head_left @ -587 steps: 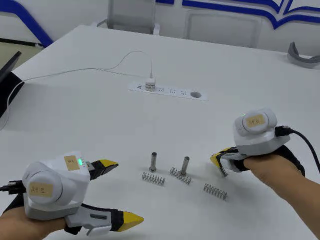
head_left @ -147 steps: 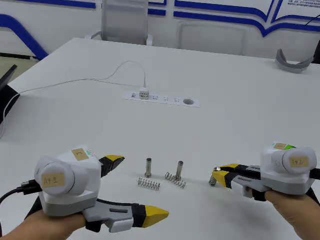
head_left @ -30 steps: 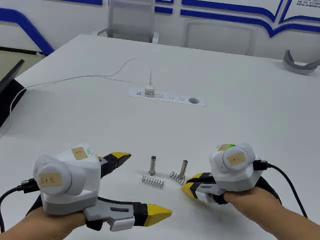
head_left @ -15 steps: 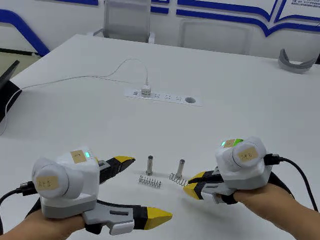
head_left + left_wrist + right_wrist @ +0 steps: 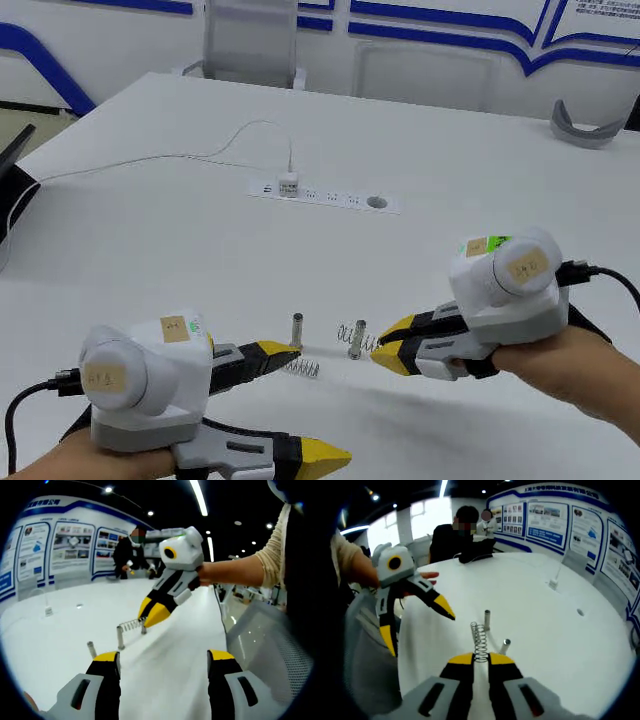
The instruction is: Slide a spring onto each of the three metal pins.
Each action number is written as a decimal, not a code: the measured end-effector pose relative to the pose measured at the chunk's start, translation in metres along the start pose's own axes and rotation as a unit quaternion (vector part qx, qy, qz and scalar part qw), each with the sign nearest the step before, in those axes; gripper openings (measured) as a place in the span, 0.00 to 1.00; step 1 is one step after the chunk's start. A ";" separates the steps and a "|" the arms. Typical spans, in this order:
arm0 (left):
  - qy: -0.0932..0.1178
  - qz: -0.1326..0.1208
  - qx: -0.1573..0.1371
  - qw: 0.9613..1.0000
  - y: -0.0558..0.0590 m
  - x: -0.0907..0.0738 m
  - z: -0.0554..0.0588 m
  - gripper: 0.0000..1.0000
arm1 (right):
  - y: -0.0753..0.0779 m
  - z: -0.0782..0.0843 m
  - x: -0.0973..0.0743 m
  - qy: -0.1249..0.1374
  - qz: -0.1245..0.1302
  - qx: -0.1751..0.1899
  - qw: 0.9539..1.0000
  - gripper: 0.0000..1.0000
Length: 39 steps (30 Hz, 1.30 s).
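White table [image 5: 450,170], right hand-held gripper [image 5: 481,658] clamping spring [image 5: 480,639], tan labels [image 5: 527,267] illegible.

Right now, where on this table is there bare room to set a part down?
Free: the stretch of table between the power strip and the pins, and the far right beyond the strip. Crowded: around the pins, where the open left hand-held gripper, the right hand-held gripper shut on a spring, and a loose spring meet.
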<state>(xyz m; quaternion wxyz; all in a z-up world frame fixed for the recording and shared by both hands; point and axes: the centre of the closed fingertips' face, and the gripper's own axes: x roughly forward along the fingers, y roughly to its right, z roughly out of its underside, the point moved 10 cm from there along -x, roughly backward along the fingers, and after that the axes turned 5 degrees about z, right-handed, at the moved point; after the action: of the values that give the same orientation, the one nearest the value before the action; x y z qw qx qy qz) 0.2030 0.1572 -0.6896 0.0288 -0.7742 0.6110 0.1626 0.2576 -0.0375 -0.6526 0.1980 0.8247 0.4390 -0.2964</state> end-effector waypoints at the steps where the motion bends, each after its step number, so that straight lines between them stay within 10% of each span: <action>1: 0.000 0.005 0.000 1.000 0.001 0.001 0.000 0.69 | 0.000 -0.002 0.000 0.000 -0.003 -0.003 1.000 0.12; 19: -0.003 0.002 0.033 0.999 -0.004 0.003 -0.004 0.53 | -0.030 -0.010 -0.001 -0.072 -0.109 -0.083 0.988 0.12; 39: -0.025 0.017 0.074 0.997 -0.002 0.005 -0.004 0.14 | -0.045 -0.018 -0.006 -0.114 -0.158 -0.119 0.974 0.12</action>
<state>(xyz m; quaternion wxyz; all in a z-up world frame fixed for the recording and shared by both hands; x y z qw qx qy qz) 0.2063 0.1519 -0.6879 0.0987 -0.7551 0.6336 0.1365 0.2228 -0.0066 -0.6381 0.2941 0.6763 0.5707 -0.3613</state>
